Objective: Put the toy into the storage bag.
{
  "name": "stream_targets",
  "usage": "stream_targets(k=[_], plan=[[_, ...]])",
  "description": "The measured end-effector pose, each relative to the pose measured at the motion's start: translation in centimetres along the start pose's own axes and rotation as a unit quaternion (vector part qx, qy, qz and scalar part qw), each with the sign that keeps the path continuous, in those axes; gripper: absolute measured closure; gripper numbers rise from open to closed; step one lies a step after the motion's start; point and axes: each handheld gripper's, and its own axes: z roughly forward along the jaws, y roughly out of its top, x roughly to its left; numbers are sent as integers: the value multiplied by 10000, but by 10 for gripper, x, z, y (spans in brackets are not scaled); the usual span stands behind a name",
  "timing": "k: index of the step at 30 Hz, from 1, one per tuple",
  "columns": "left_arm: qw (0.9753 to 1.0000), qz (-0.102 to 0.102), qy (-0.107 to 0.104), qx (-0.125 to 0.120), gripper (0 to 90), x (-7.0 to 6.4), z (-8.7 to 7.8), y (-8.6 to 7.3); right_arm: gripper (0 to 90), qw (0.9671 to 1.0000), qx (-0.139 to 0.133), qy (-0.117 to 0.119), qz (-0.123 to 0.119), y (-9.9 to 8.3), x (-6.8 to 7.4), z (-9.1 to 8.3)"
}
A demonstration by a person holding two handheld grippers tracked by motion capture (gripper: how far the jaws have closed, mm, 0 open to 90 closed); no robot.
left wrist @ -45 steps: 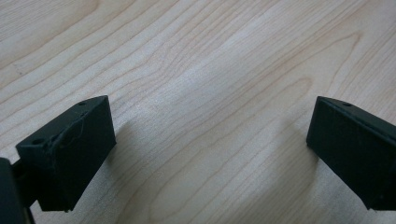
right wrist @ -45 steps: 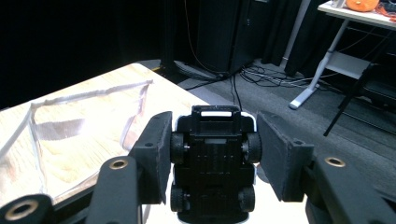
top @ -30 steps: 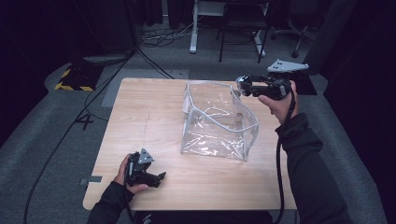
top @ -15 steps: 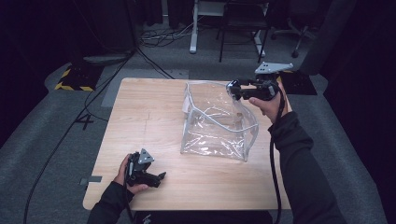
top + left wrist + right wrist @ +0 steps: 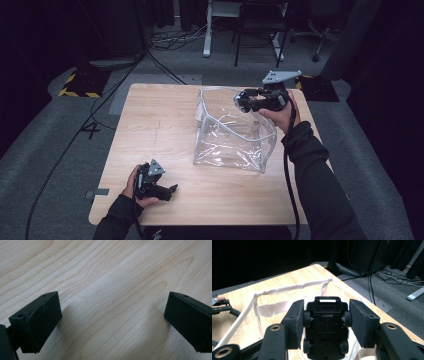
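A clear plastic bag [image 5: 227, 142] with a white zip rim stands open on the wooden table [image 5: 150, 125], right of centre. My right gripper [image 5: 241, 101] hovers over the bag's far right rim, shut on a small black toy car [image 5: 246, 100]. In the right gripper view the toy car [image 5: 325, 327] sits underside up, wheels against both pads, above the bag's rim [image 5: 287, 288]. My left gripper [image 5: 169, 190] rests near the table's front left edge. In its own view the left gripper [image 5: 112, 315] is open over bare wood with nothing between the jaws.
Dark carpet surrounds the table. Cables [image 5: 175, 40] and white desk legs [image 5: 207, 35] lie behind it, and a yellow-black striped block [image 5: 77, 85] sits at the back left. The left gripper [image 5: 220, 306] shows at the left edge of the right gripper view.
My right gripper has carried the toy car leftward and a little lower, from beyond the bag's right side to over its rim. The left gripper has stayed put.
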Motion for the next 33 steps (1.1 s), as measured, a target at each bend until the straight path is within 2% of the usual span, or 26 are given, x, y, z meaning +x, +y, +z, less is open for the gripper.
stream_targets(k=[10,12,20,30,31,33], plan=[[10000,-4,6,3,15,0,0,0,482,9989,404,126,-220,-3,4,7],[10000,0,1,0,15,0,0,0,482,9980,556,116,-292,-3,5,6],[10000,-11,-2,-6,15,0,0,0,482,9957,807,229,-392,-9,3,6],[10000,-10,-2,-6,15,0,0,0,481,9910,1121,449,-577,-17,4,3],[10000,-11,-2,-6,15,0,0,0,481,9891,1205,509,-672,-19,4,2],[10000,-11,-3,-6,15,0,0,0,481,9879,1261,545,-720,-20,4,1]])
